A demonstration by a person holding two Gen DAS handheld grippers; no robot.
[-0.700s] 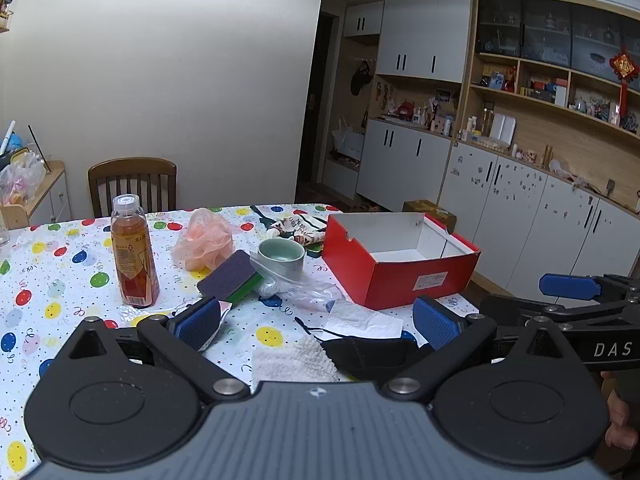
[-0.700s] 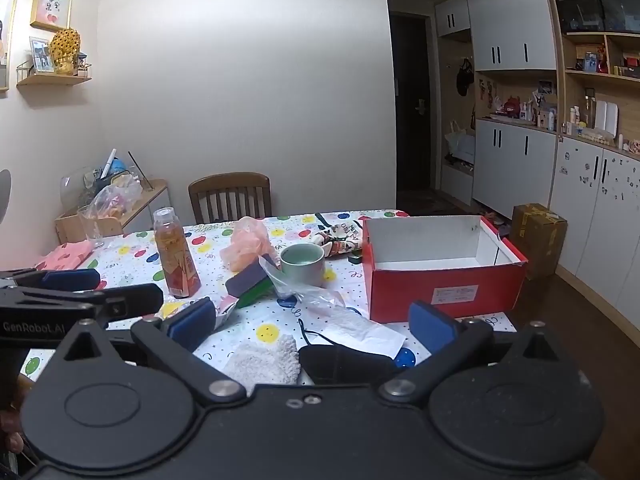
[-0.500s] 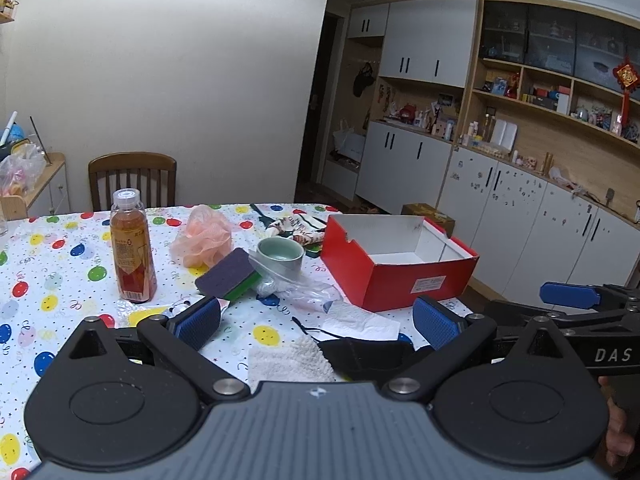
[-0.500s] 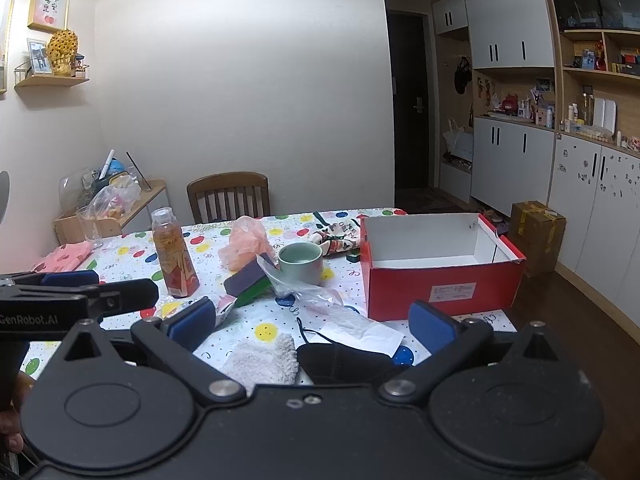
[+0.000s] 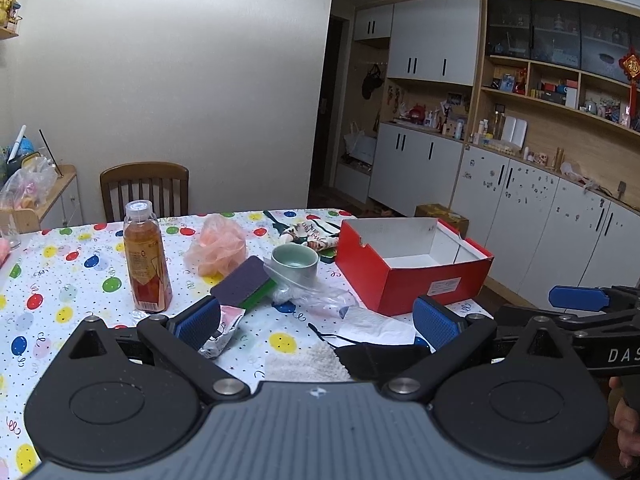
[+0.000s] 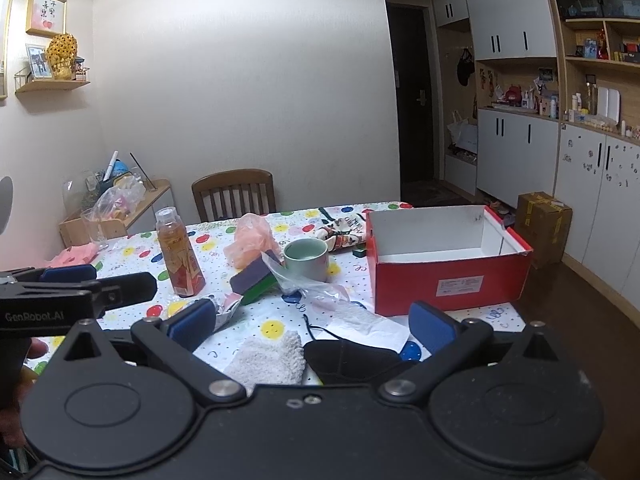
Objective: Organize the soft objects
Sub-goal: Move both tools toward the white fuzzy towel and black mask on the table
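Soft things lie on the balloon-print tablecloth (image 5: 60,280): a black face mask (image 5: 380,354) and a white fluffy cloth (image 5: 304,364) nearest me, a white tissue (image 5: 372,324), a purple-and-green sponge (image 5: 244,280), a pink mesh pouf (image 5: 216,250) and a patterned cloth (image 5: 308,236) farther back. An open red box (image 5: 416,284) with nothing in it stands at the right. My left gripper (image 5: 316,322) is open above the near edge, over the mask and cloth. My right gripper (image 6: 312,322) is open too, beside it, holding nothing.
A bottle of orange drink (image 5: 144,260), a pale green cup (image 5: 295,262), a clear plastic bag (image 5: 316,292) and a crumpled wrapper (image 5: 222,332) share the table. A wooden chair (image 5: 144,188) stands behind it. White cabinets line the right wall.
Both views have shifted only slightly. The jaws stay wide and nothing on the table has moved.
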